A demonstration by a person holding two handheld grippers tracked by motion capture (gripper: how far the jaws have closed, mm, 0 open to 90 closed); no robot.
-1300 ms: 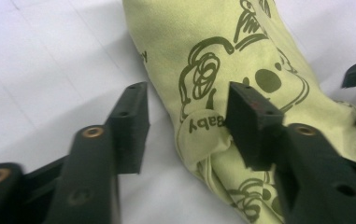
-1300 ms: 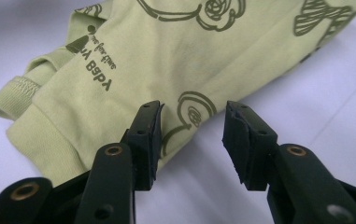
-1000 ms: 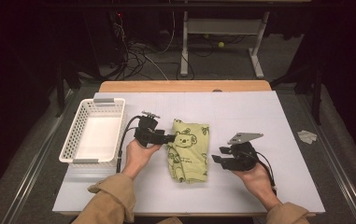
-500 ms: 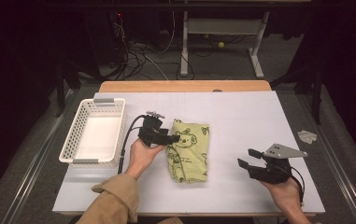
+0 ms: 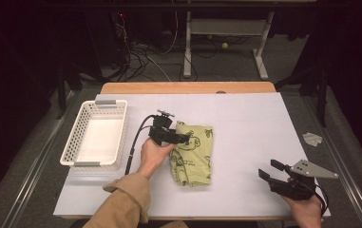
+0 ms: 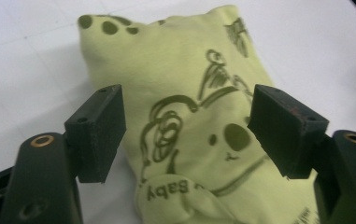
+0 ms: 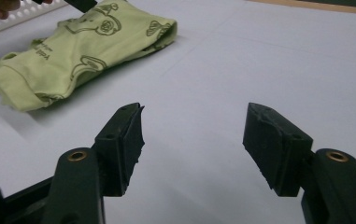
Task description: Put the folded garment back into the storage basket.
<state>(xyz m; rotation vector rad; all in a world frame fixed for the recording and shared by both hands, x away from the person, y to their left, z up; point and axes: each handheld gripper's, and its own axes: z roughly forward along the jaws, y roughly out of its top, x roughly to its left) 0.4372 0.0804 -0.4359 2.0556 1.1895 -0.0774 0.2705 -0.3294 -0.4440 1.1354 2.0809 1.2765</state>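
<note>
The left gripper hangs over the near edge of the folded green baby garment, its jaws having just spread wide, pads clear of the cloth lying beneath and ahead of them. The right gripper, jaws also just parted and empty, sits well apart, the garment far ahead to its left.

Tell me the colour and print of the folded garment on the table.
Pale yellow-green garment with dark olive cartoon animal drawings and lettering; clearest in the left gripper view.

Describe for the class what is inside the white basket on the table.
The white basket looks empty in the high view: its pale floor shows bare, with no item in it. The near wall hides a thin strip of floor behind it, so that strip cannot be checked.
</note>
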